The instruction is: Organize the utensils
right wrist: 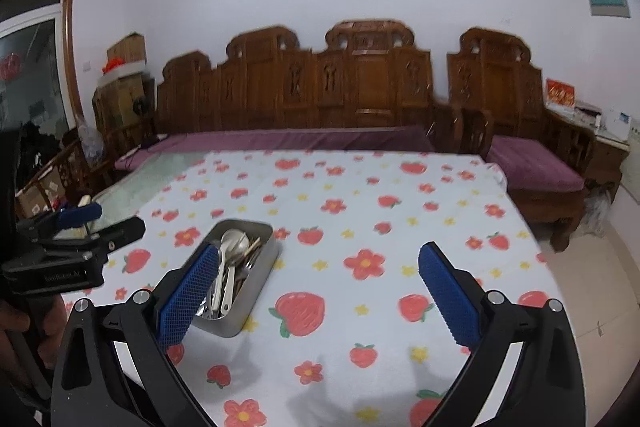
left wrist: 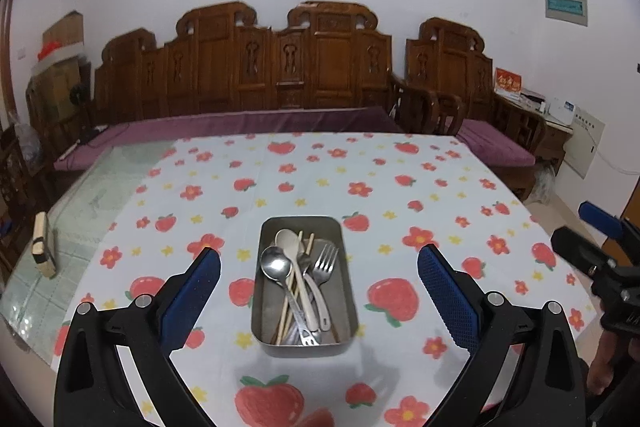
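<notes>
A metal tin [left wrist: 348, 307] stands on the strawberry-print tablecloth [left wrist: 400, 195]. Inside it lie a steel spoon [left wrist: 275, 264], a cream spoon [left wrist: 289, 241], a fork [left wrist: 325, 263] and chopsticks [left wrist: 309, 243], piled together. My left gripper [left wrist: 319, 263] hangs above and short of the tin, open, nothing between its blue pads. In the right wrist view the same tin [right wrist: 267, 259] sits left of centre, partly behind my left-hand finger. My right gripper [right wrist: 319, 263] is open and empty over the cloth [right wrist: 400, 211]. Each gripper shows at the other view's edge: the right one [left wrist: 600, 251], the left one [right wrist: 84, 227].
A small wooden block [left wrist: 43, 245] stands on the glass tabletop [left wrist: 92, 195] left of the cloth. Behind the table runs a carved wooden bench [left wrist: 280, 67] with purple cushions. A person's hand [right wrist: 16, 323] holds the left gripper's handle.
</notes>
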`<state>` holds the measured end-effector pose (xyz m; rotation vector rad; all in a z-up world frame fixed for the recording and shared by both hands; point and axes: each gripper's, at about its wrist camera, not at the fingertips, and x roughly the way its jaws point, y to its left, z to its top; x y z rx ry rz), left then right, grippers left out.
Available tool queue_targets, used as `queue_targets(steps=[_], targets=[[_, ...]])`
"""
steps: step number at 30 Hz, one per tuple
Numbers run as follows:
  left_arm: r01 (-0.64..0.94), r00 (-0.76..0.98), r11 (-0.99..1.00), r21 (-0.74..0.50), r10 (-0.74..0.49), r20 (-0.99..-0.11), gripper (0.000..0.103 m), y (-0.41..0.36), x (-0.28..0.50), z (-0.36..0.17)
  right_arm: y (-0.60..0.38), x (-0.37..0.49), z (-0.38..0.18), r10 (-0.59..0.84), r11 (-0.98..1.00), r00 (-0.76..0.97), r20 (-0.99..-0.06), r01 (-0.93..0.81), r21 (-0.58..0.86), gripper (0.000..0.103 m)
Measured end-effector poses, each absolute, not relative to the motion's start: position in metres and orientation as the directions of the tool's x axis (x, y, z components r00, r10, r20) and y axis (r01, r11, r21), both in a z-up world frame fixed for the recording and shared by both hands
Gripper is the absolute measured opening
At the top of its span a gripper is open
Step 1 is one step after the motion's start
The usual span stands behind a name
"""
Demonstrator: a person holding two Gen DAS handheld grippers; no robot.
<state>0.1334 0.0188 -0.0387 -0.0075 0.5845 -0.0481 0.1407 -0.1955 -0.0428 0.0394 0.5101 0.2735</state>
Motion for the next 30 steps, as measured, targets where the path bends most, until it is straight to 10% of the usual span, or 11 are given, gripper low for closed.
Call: queue_targets(steps=[30], targets=[[0.054, 0.867, 0.999, 0.006, -0.044, -0.497, 0.095, 0.001, 0.083, -0.009, -0.212, 0.090, -0.014, 0.280, 0.960, 0.880, -0.383, -0.245, 0.139, 0.101]])
